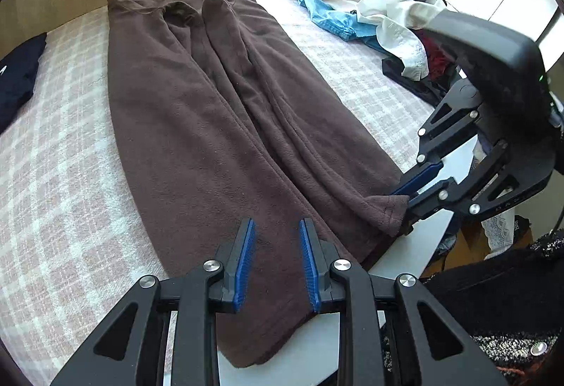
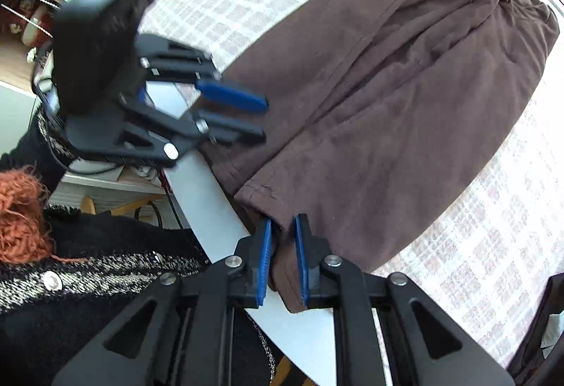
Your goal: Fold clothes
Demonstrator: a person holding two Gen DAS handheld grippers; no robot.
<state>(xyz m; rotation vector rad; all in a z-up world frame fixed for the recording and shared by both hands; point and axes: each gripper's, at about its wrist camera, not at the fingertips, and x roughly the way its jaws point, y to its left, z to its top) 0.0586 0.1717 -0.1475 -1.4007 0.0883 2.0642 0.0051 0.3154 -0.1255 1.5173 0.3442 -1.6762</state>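
Brown fleece trousers (image 1: 197,125) lie flat and lengthwise on a pink-and-white checked bed cover (image 1: 53,192), waistband at the far end by the window. My left gripper (image 1: 276,262) is open, its blue pads either side of the near leg's hem area, with the cloth lying under them. My right gripper (image 1: 398,195) is shut on the hem corner of the other leg at the bed's edge. In the right wrist view the trousers (image 2: 405,104) stretch away, brown hem cloth sits between the right gripper (image 2: 283,259) pads, and the left gripper (image 2: 263,118) hovers open and blurred.
A heap of mixed clothes (image 1: 380,16) lies at the back right of the bed. A dark navy garment (image 1: 17,75) rests at the left edge. The white bed edge (image 1: 405,255) runs beside a person's black knitted sleeve (image 1: 493,298). A wooden panel and a window stand behind.
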